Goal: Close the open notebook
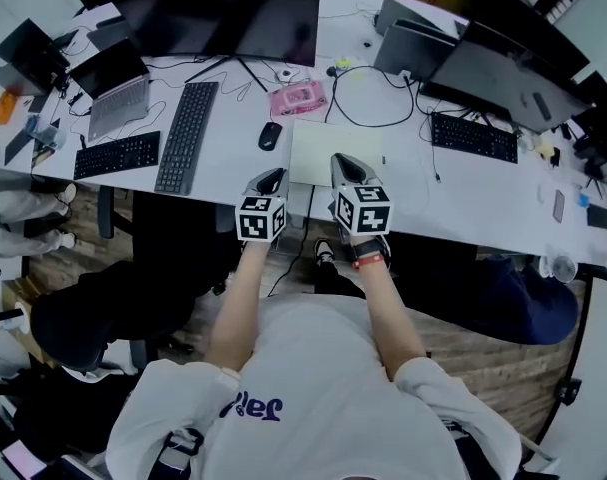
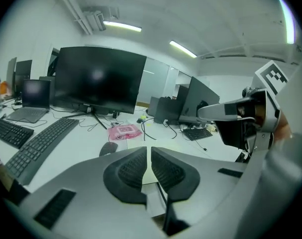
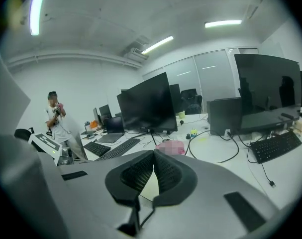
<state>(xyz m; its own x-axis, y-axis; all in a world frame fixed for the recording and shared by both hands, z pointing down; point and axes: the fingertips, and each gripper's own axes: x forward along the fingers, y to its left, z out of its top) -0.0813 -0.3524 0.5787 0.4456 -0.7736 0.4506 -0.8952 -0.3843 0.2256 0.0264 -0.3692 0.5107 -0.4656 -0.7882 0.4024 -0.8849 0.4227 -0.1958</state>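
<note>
A pale notebook point(image 1: 323, 153) lies flat on the white desk point(image 1: 233, 163), just beyond both grippers; I see only one plain pale face of it. My left gripper point(image 1: 274, 177) hovers at the desk's front edge, left of the notebook's near corner, jaws shut and empty. My right gripper point(image 1: 347, 160) sits over the notebook's near edge, also shut with nothing between the pads. In the left gripper view the notebook point(image 2: 136, 142) shows just past the closed left gripper point(image 2: 149, 148). In the right gripper view a strip of the notebook point(image 3: 150, 189) shows below the closed right gripper point(image 3: 153, 151).
A black mouse point(image 1: 270, 135) lies left of the notebook and a pink case point(image 1: 298, 97) behind it. Keyboards point(image 1: 187, 135) point(image 1: 473, 136), a large monitor point(image 1: 223, 18), a laptop point(image 1: 115, 90) and cables point(image 1: 368, 108) fill the desk. A person point(image 3: 56, 118) stands far left.
</note>
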